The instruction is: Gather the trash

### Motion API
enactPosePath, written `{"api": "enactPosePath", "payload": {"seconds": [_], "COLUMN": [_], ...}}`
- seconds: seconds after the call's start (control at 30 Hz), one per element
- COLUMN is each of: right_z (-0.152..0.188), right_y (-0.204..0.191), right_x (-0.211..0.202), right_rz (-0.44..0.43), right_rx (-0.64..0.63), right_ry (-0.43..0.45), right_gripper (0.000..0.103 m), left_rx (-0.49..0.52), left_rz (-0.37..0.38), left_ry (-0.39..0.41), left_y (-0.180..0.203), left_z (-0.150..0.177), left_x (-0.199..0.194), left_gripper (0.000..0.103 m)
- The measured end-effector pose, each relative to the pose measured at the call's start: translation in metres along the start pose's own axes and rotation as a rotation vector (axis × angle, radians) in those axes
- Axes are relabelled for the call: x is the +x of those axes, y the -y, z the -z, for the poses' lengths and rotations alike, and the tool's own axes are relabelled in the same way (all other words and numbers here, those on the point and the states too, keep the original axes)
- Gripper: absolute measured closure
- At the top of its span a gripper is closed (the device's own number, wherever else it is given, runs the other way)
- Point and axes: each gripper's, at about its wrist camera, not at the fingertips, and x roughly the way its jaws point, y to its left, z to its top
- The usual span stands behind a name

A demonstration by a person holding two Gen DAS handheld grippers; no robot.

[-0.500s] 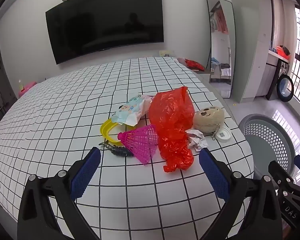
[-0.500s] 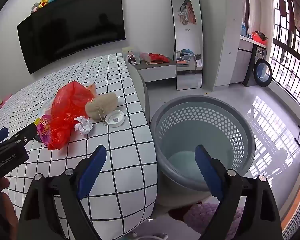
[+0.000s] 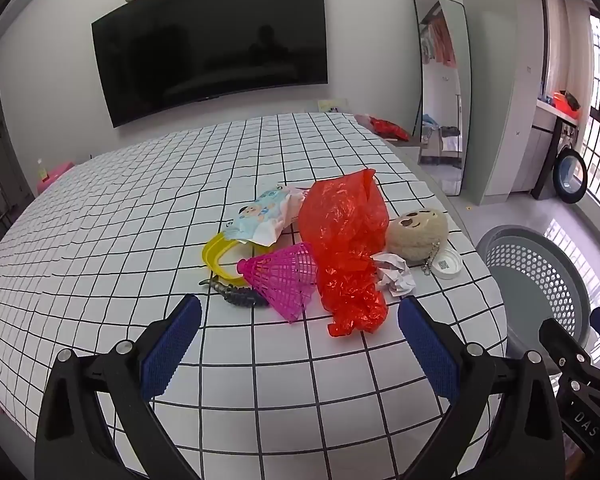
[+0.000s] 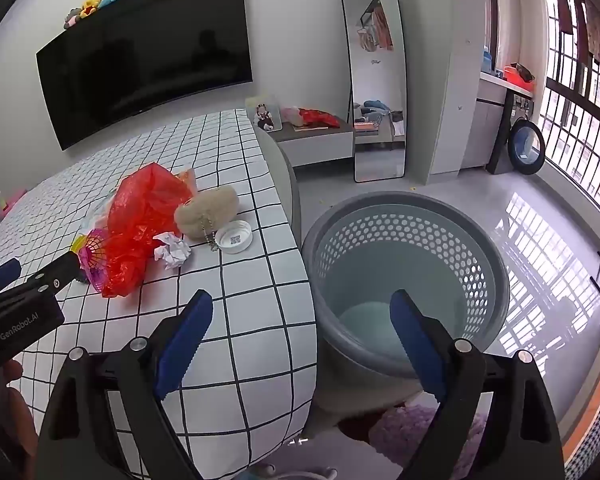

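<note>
Both my grippers, left gripper (image 3: 300,344) and right gripper (image 4: 300,320), have jaws released and empty; basket (image 4: 496,264) sits lower right beside the bed (image 3: 140,200) for dropping the paper wad (image 3: 394,276).

"GenRobot.AI" stands on the left tool (image 4: 4,280); "DAS" on the right tool (image 3: 580,344).

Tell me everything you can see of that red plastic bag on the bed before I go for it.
The red plastic bag is thin, glossy, translucent film, heavily crumpled and standing partly puffed up, its far end raised and its near end trailing flat toward the camera. It lies on the checked bedsheet in the middle of the clutter. It touches or overlaps the pink mesh cone at its left, the crumpled white paper at its right, and reaches the beige plush toy behind. No jaws touch it.
</note>
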Motion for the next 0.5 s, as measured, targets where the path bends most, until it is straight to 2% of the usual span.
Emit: {"api": "enactPosePath", "payload": {"seconds": [0.5], "right_z": [-0.0005], "right_y": [-0.0071], "right_x": [-0.0025], "right_rz": [0.001], "right_rx": [-0.002], "right_ry": [0.013], "right_gripper": [0.017], "left_rx": [0.0], "left_rz": [0.005], "left_ry": [0.004], "left_y": [-0.0056], "left_z": [0.0], "left_x": [0.0012], "left_gripper": [0.006]}}
